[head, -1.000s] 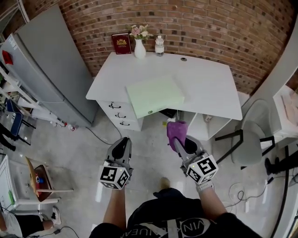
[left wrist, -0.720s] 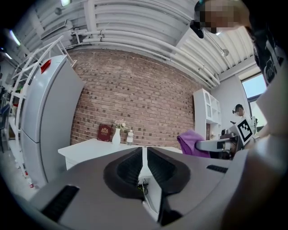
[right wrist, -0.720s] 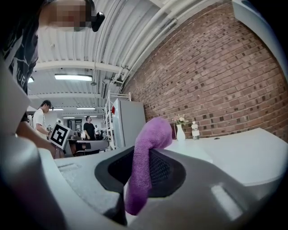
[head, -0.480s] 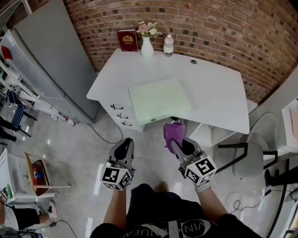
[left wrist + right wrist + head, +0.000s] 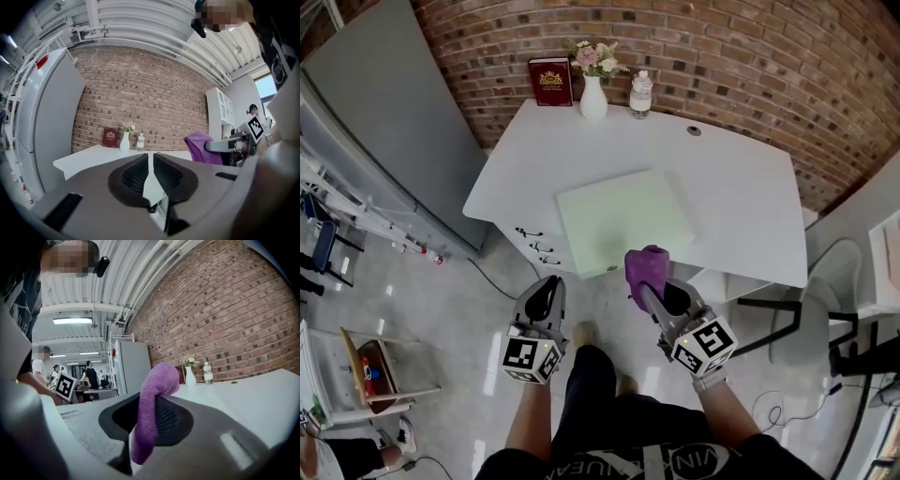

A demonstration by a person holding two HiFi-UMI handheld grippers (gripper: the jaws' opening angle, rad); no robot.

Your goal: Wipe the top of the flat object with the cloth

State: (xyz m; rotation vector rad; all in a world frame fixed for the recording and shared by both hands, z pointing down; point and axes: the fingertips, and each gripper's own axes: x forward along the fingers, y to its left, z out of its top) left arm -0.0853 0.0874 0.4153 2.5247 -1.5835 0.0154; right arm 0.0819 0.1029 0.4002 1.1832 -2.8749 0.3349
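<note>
On desk [image 5: 741,187]: one flat object [image 5: 623,220], one vase [image 5: 593,101], one bottle [image 5: 640,94], maybe book [image 5: 550,82].

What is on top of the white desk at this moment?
A pale green flat pad lies near the front edge; a red book, a vase of flowers and a water bottle stand along the back. The desktop under the pad is covered.

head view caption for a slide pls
Right tool holds a purple cloth near the pale green flat board on a white desk.
</note>
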